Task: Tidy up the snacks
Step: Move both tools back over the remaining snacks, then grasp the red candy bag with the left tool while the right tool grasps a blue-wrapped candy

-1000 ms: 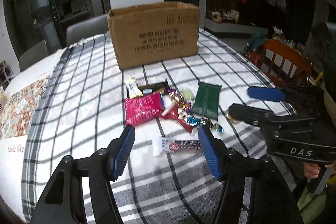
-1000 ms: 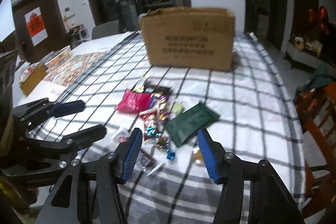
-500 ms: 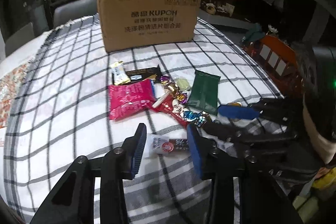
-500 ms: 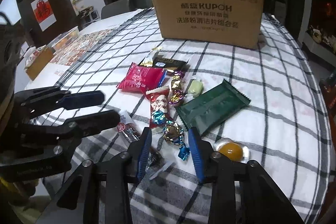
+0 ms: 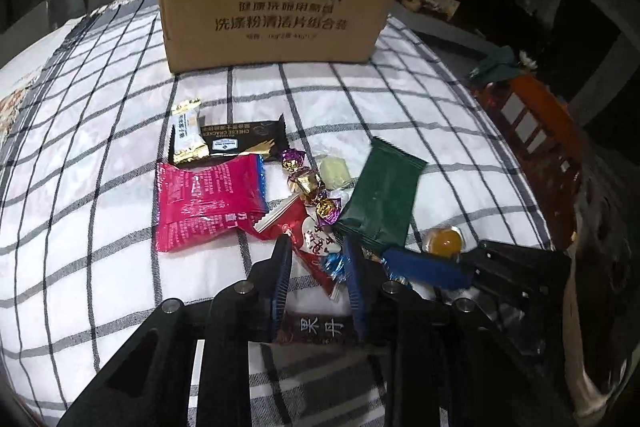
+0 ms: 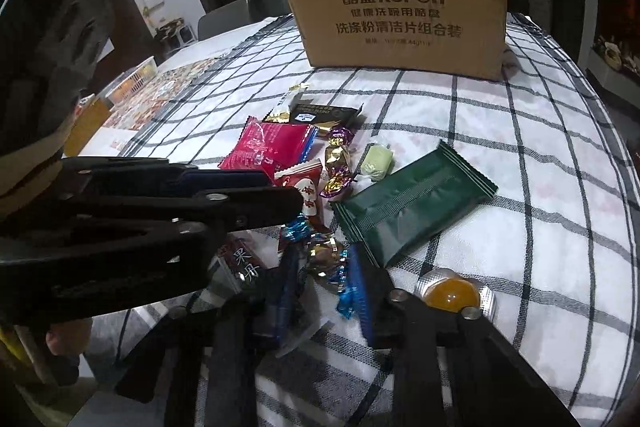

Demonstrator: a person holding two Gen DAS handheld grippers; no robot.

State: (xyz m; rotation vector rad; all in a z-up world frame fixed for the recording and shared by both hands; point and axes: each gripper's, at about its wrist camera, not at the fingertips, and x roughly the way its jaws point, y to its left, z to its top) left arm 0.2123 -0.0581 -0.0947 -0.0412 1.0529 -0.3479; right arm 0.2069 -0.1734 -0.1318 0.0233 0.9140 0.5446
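Note:
Snacks lie in a loose pile on the checked tablecloth (image 5: 100, 147): a pink packet (image 5: 208, 199), a green packet (image 5: 380, 199), a red packet (image 5: 296, 227), twisted candies (image 5: 306, 183) and an orange jelly cup (image 6: 452, 293). My left gripper (image 5: 317, 243) is closing, its jaws pressing on a dark fruit-leather bar (image 5: 316, 331) that fills the gap between them. My right gripper (image 6: 324, 251) is also closing, and its pads pinch a gold candy with blue twisted ends (image 6: 326, 261). Both grippers sit side by side at the pile's near end.
A brown cardboard box (image 5: 276, 7) stands upright behind the snacks. A black cracker packet (image 5: 244, 143) and a small gold-white packet (image 5: 186, 135) lie nearest to it. An orange wooden chair (image 5: 536, 119) is off the table's right edge. A basket (image 6: 136, 79) sits far left.
Both grippers have sunk toward the near end of the pile and their jaws have narrowed from wide apart. The left now clasps the dark bar, the right the gold candy.

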